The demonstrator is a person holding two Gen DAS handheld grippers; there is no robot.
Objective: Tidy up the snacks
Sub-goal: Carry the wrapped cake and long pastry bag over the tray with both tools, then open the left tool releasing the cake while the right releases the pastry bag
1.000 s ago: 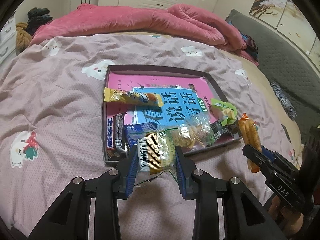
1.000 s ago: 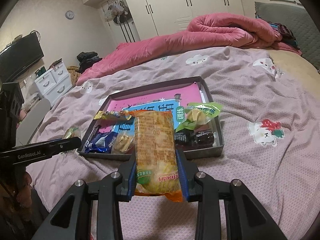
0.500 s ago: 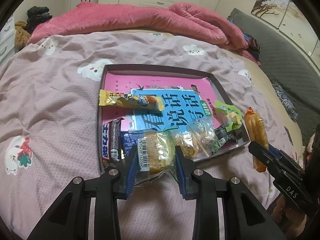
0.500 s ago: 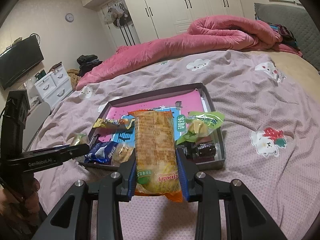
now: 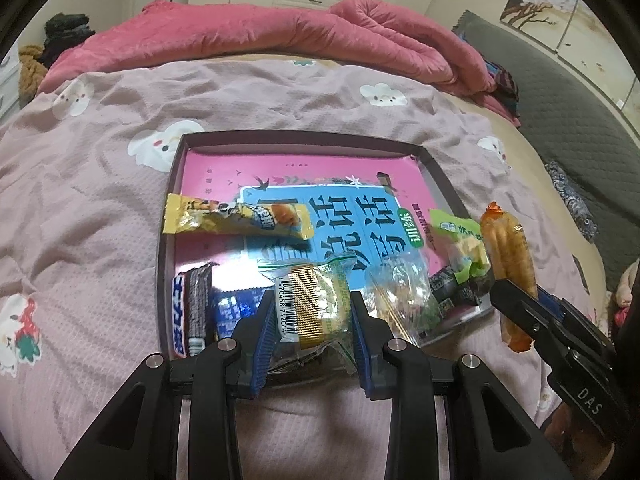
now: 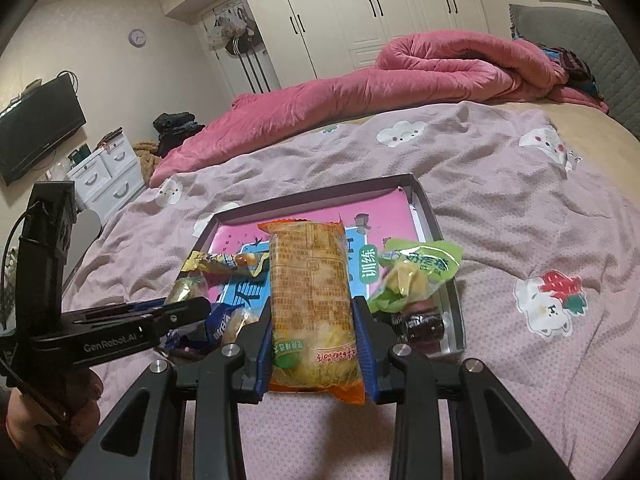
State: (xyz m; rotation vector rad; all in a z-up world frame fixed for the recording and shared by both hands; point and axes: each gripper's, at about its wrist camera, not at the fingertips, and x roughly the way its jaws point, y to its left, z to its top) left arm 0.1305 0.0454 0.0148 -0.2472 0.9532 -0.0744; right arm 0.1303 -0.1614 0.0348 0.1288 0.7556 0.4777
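A dark shallow tray [image 5: 280, 138] [image 6: 436, 216] with a pink and blue printed sheet lies on the bed. My left gripper [image 5: 313, 320] is shut on a clear-wrapped yellow pastry packet [image 5: 316, 304], held over the tray's near edge. My right gripper [image 6: 314, 332] is shut on a long orange snack bag [image 6: 310, 292] [image 5: 508, 256], held above the tray's near right side. Inside the tray lie a yellow bar wrapper [image 5: 236, 220], a black and white cookie pack [image 5: 192, 308], a blue packet [image 5: 232, 308], a clear bag of snacks [image 5: 404, 292], a green packet [image 6: 416, 272] and a dark packet [image 6: 424, 324].
The pink cartoon-print bedspread [image 5: 100, 208] spreads around the tray. A rolled pink duvet [image 5: 280, 36] lies at the bed's far side. A grey headboard [image 5: 560, 92] is to the right. White drawers [image 6: 108, 172], a TV [image 6: 36, 128] and wardrobes [image 6: 360, 12] stand beyond the bed.
Both grippers have drifted closer over the tray with their packets still gripped. The tray looms larger in the left view; the orange bag has risen slightly in the right view.
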